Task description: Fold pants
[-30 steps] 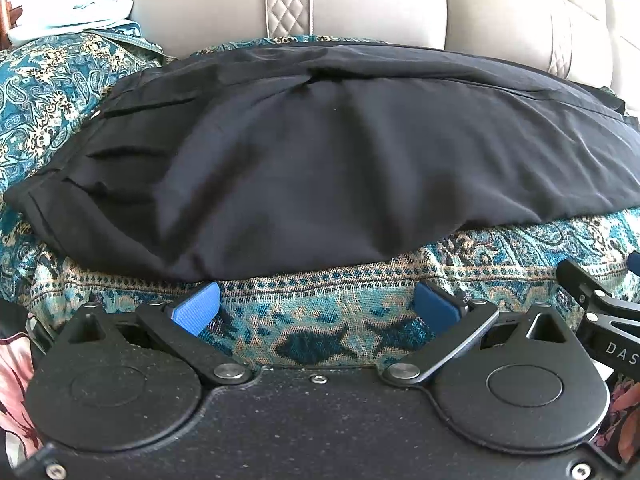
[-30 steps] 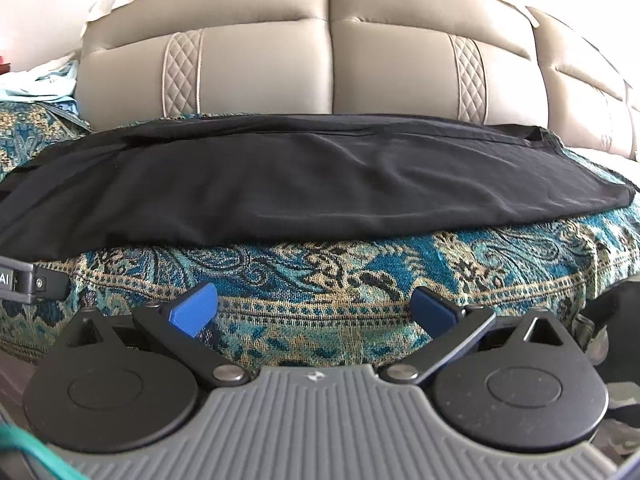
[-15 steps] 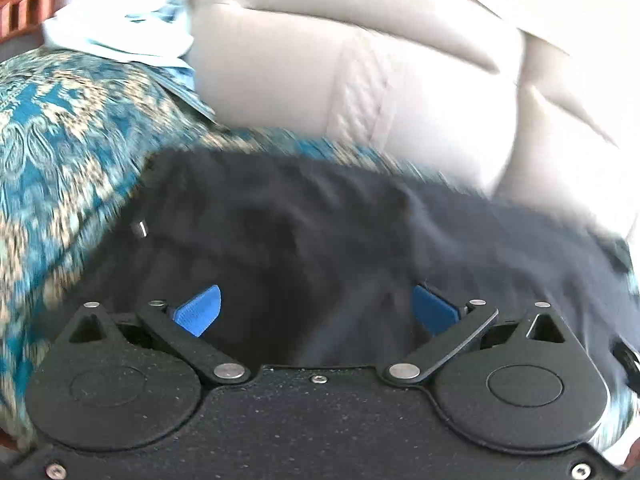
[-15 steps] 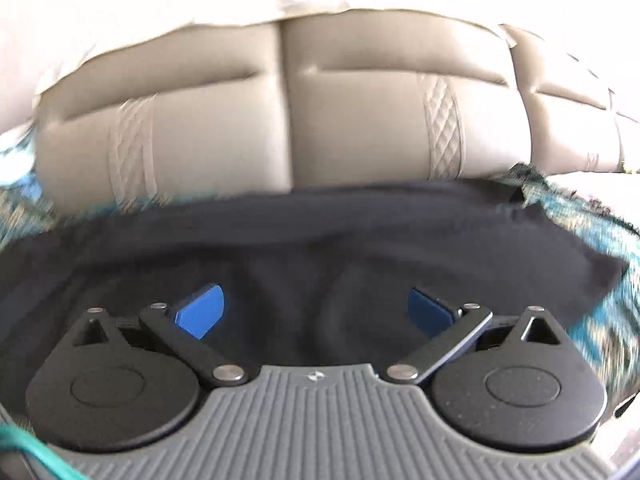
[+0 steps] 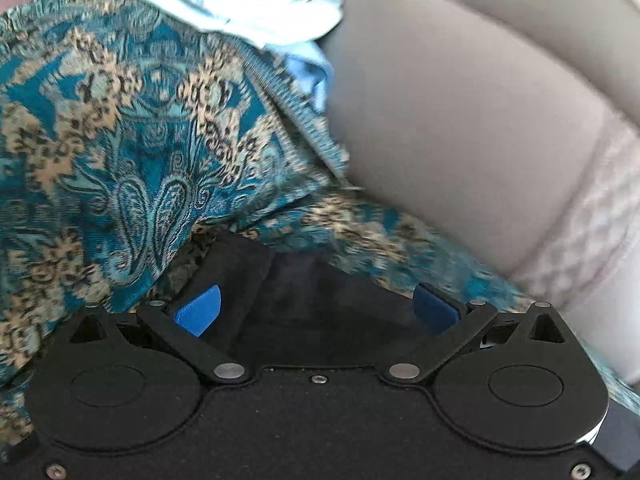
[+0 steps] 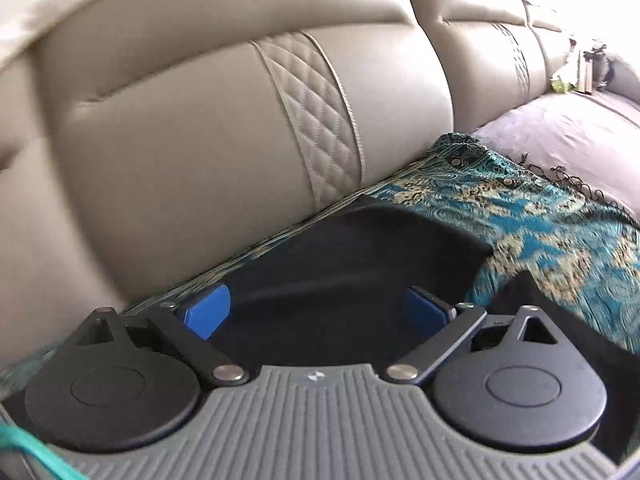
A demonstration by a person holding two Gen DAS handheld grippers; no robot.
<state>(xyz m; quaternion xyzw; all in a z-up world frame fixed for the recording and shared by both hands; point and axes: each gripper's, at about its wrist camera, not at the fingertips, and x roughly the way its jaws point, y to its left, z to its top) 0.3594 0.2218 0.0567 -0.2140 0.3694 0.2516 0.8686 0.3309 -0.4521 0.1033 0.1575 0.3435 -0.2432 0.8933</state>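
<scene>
The black pants (image 5: 304,296) lie on a teal patterned throw (image 5: 120,152) over a sofa seat. In the left wrist view my left gripper (image 5: 316,308) is open, its blue pads wide apart over the far left corner of the pants, close to the cloth. In the right wrist view my right gripper (image 6: 318,312) is open over the far right end of the pants (image 6: 360,264), near the sofa back. Whether the pads touch the cloth cannot be told. Most of the pants is hidden below the grippers.
The beige leather sofa back (image 6: 200,140) rises just beyond the pants; it also shows in the left wrist view (image 5: 460,120). A light blue cloth (image 5: 248,0) lies at the back left. The throw's fringed edge (image 6: 560,176) ends on a grey cushion (image 6: 568,128).
Both grippers have moved forward from the front edge of the seat across the pants to their far side. The left swung toward the left corner, the right toward the right end. Both stayed open.
</scene>
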